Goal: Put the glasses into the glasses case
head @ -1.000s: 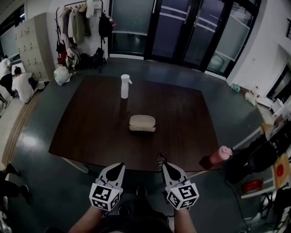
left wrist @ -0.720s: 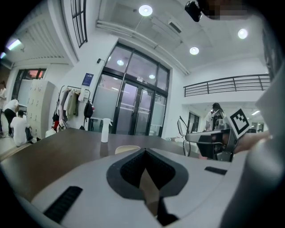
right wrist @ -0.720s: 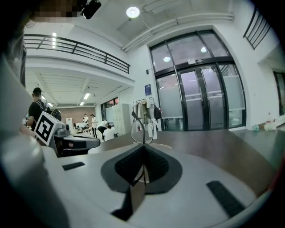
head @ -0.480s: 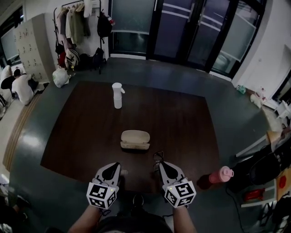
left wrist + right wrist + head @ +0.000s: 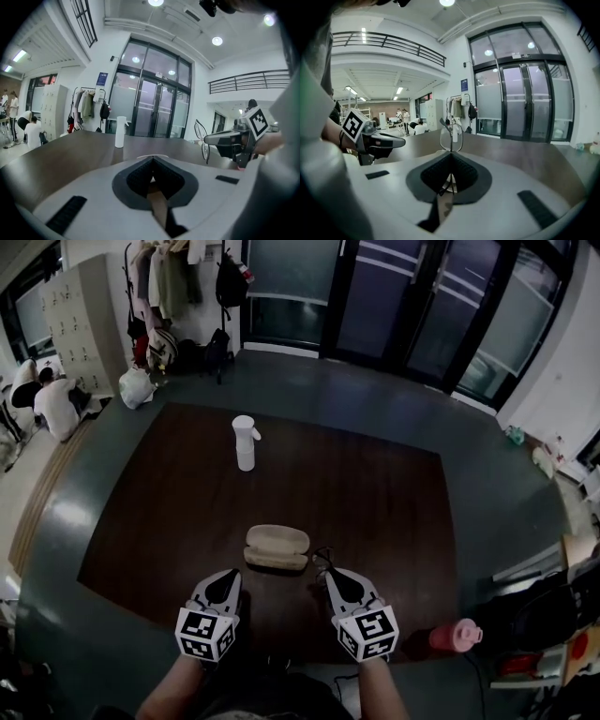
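A beige glasses case (image 5: 277, 547) lies shut on the dark wooden table (image 5: 375, 502), near its front edge. My right gripper (image 5: 330, 575) is just right of the case, shut on thin-framed glasses (image 5: 322, 559). In the right gripper view the glasses (image 5: 451, 136) stand upright out of the closed jaws of that right gripper (image 5: 451, 158). My left gripper (image 5: 228, 576) hovers in front of the case's left end, shut with nothing in it. The left gripper view shows that left gripper (image 5: 151, 169), and beyond it the glasses (image 5: 203, 140) in the right gripper (image 5: 225, 138).
A white spray bottle (image 5: 244, 442) stands upright at the table's far left; the left gripper view also has this bottle (image 5: 120, 132). A pink bottle (image 5: 457, 635) sits off the table's front right corner. A coat rack (image 5: 164, 277), lockers and people (image 5: 52, 404) are at the far left.
The view has moved closer to the table. Both grippers have gone forward over its front edge, so the case now lies just ahead of them. The glasses stay in the right gripper.
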The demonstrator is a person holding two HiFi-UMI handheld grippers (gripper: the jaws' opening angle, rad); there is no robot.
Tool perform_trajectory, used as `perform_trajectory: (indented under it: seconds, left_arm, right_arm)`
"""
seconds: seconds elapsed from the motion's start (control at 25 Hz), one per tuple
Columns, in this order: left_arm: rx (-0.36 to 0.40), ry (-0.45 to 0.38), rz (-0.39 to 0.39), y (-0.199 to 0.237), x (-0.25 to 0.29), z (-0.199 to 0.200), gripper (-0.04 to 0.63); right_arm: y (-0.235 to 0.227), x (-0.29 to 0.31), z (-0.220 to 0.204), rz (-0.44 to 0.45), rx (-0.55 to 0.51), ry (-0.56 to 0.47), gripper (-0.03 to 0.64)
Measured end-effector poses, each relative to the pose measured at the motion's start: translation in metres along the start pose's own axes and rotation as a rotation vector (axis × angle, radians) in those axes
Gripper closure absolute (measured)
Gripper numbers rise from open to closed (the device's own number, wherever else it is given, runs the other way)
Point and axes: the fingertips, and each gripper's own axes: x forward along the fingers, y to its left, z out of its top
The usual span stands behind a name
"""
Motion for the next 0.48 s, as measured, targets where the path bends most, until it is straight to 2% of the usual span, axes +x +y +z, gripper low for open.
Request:
perform_trajectory:
  seconds: [0.2,0.48]
  left_arm:
    - [0.019,0.038,-0.023,0.014,0.025,0.001,0.589]
    - [0.038,0.108,-0.113,0.019,0.068,-0.011,0.589]
  right_arm:
    - [-0.001,0.026,0.003,0.017,-0.028,0.039,0.629]
    - [0.002,0.057,-0.003,0.022,-0.066,0.112,0.629]
